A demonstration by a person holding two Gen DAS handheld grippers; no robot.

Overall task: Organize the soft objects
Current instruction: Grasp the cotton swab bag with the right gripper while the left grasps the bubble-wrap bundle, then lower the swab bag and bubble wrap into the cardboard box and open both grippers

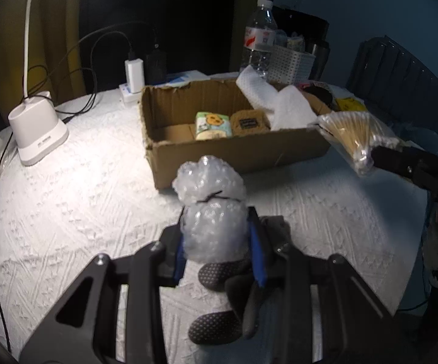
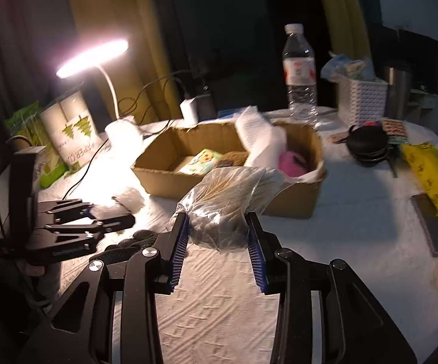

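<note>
Left tool [image 1: 217,236] pinches bubble wrap [image 1: 210,203], right tool [image 2: 217,233] swab bag [image 2: 228,203]; cardboard box [image 1: 234,154] ahead

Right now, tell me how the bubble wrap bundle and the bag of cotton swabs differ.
The bubble wrap bundle is a lumpy, cloudy-white ball cinched by a dark tie; the bag of cotton swabs is clear plastic showing tan sticks fanned out. The bundle sits in the left gripper near the table; the bag hangs in the right gripper beside the cardboard box. Both are soft, plastic-wrapped, and clamped between jaws.
</note>
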